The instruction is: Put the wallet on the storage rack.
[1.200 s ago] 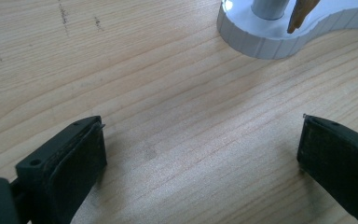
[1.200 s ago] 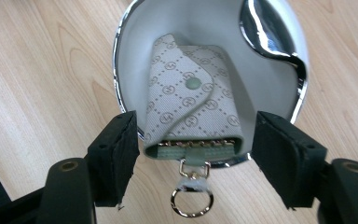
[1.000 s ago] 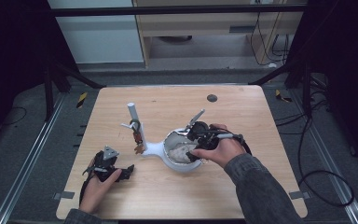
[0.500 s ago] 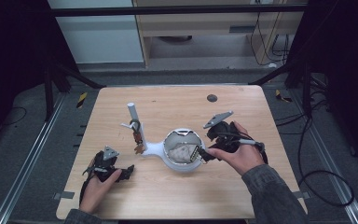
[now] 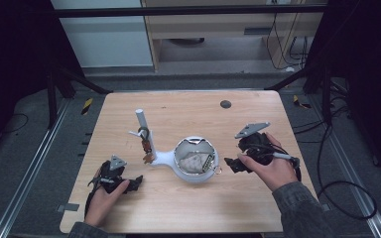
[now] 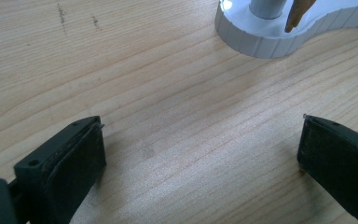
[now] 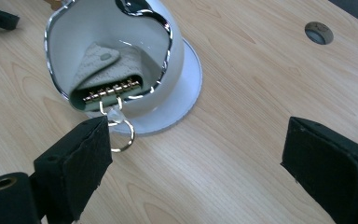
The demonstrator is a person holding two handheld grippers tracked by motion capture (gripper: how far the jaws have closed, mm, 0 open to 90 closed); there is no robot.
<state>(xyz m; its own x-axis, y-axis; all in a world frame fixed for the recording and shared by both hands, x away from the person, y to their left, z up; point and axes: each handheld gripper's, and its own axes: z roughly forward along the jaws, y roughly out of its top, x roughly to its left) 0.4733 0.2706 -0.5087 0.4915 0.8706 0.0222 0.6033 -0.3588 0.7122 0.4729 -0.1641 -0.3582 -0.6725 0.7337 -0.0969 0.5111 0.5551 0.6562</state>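
A white stand has a round bowl (image 5: 178,166) joined to an upright post (image 5: 141,119) with small trinkets hung on it. In the bowl lies a pale key pouch (image 5: 192,161) with gold hooks; its ring (image 7: 121,135) hangs over the rim. My right gripper (image 5: 231,164) is just right of the bowl and open. Its jaws have just been closing a little with nothing between them (image 7: 196,158). My left gripper (image 5: 135,183) rests open at the front left, over bare wood (image 6: 200,154). The stand's base (image 6: 279,32) is ahead of it.
The wooden table (image 5: 188,213) has a dark cable hole (image 5: 225,104) near its far edge. Black frame posts stand at both far corners. Cables trail off the right side.
My right gripper has drawn back to the right, out of the bowl, and its jaws stand wider than a second ago. The pouch stays in the bowl. The left gripper has not moved.
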